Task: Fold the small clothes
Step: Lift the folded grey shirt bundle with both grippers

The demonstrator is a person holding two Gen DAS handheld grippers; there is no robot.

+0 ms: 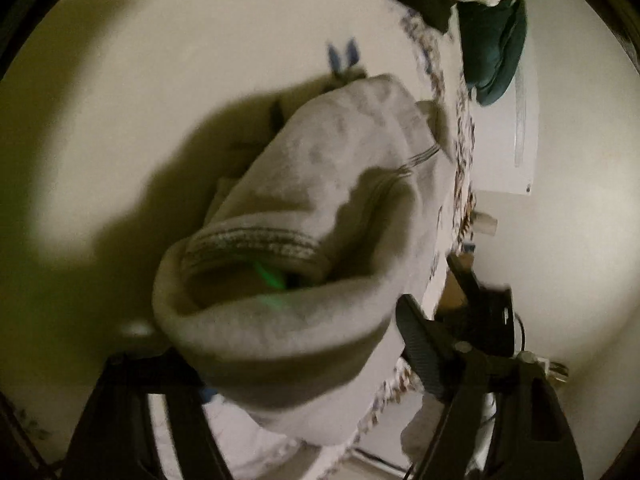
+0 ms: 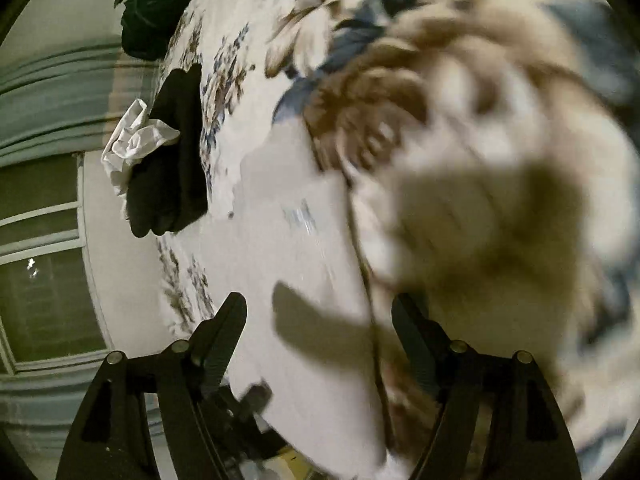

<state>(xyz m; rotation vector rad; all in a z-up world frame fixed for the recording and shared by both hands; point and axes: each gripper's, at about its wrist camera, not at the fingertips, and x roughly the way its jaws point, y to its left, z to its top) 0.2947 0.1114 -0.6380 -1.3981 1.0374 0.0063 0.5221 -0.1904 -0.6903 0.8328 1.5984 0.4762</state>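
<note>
Socks [image 1: 304, 216], pale and rolled with the cuff turned over, hang draped on the left claw [image 1: 304, 344], likely for bundling; its grip I cannot tell. Right claw [image 2: 320, 320] gapes wide, empty, over the floral bedspread [image 2: 248, 92].

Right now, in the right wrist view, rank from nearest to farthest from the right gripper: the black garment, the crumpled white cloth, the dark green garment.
1. The black garment, upper left of the open right gripper, on the floral bedspread.
2. The crumpled white cloth, beside the black garment's left edge; nearly level with it, a close call.
3. The dark green garment, at the top left, plainly farthest.
</note>
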